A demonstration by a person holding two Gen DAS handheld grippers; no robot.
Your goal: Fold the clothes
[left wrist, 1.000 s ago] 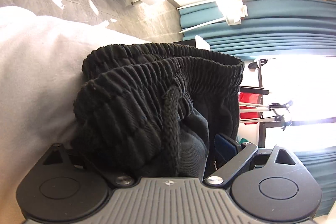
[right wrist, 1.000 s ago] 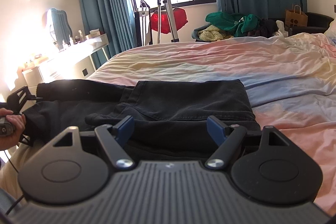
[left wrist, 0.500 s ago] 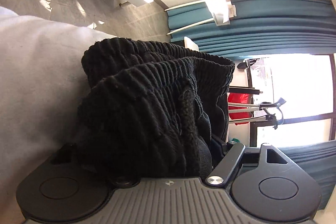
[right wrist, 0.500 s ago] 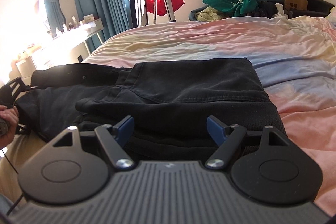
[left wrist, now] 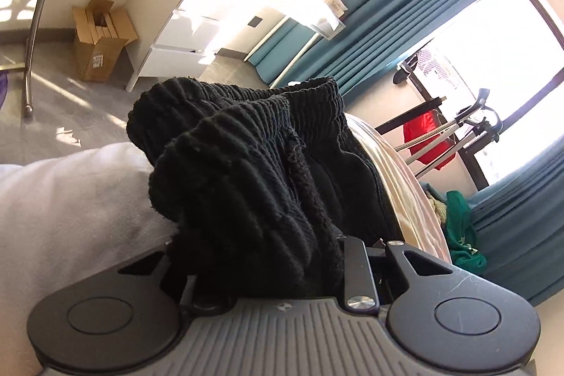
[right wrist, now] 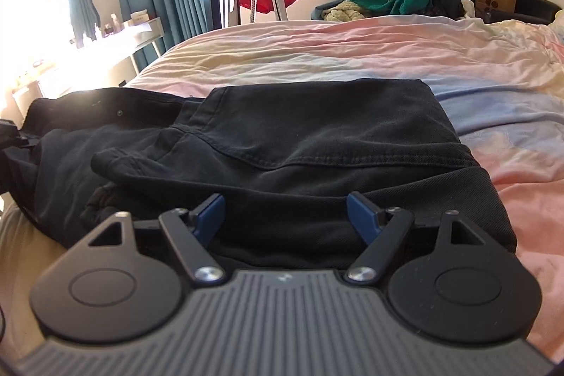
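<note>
By the bed (right wrist: 352, 59), the left gripper (left wrist: 282, 256) is closing on the black trousers' (right wrist: 299, 143) ribbed waistband (left wrist: 246, 164); the right gripper (right wrist: 285, 214) hovers spread above them, while the cardboard box (left wrist: 100, 41) holds flat packages.

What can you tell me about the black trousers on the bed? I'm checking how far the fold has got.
The black trousers look like heavy cotton twill with stitched seams. They lie partly folded on the pastel bedsheet, one layer over another. Their ribbed elastic waistband with drawstring is bunched between the left gripper fingers, which are closing on it. The right gripper hovers open at the near edge; whether it touches the cloth is unclear.
</note>
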